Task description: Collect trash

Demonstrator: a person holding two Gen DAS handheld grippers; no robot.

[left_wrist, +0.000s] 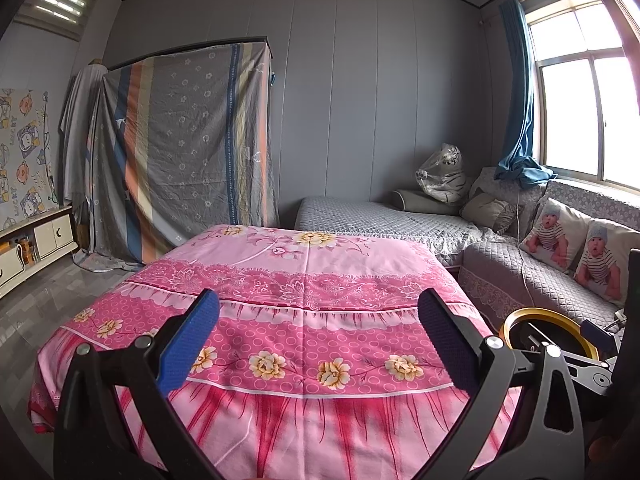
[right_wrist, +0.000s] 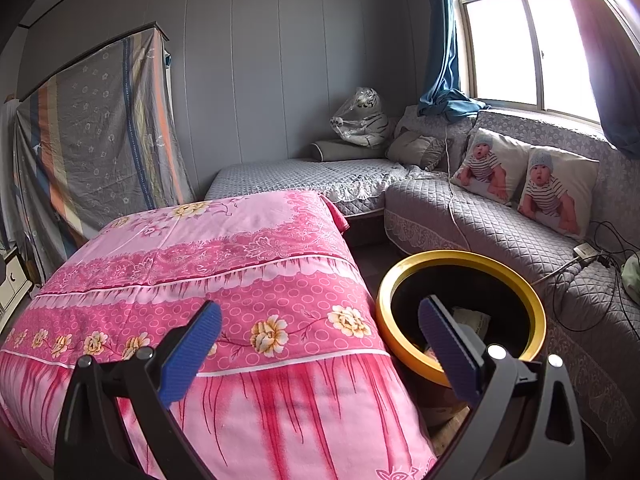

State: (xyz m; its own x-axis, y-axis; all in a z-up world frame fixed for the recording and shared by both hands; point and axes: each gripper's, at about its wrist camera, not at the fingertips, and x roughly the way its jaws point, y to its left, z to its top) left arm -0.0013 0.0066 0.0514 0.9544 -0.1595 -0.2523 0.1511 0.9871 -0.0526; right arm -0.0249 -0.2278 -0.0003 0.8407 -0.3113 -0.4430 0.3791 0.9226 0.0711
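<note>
Hovering over the pink cloth [left_wrist: 304,312] that covers the counter, the left gripper [left_wrist: 320,336] has its blue fingers spread wide with nothing between them; the right gripper [right_wrist: 320,340] is spread the same way and also holds nothing; its left finger hangs over the cloth, its right finger over the bin's mouth.

No loose trash shows on the cloth in either view; the only scraps visible lie inside the bin [right_wrist: 460,264], a dark tub with a yellow rim standing on the floor just beside the counter's right edge, between it and the grey sofa [right_wrist: 500,216]; a pale paper scrap [right_wrist: 476,320] lies in there behind the right finger; what else is inside I cannot tell.

The relation that matters: the bin lies to the right of both grippers; the right one is already at its rim, the left one sits well over the cloth and sees only the rim's arc [left_wrist: 548,314] at its right edge; so the right hand is nearer for any drop.

Judging from this, the counter looks cleared and the task seems near its end, or the next piece lies out of view; on the sofa, cables and a small box [right_wrist: 584,250] look like belongings, not trash.
</note>
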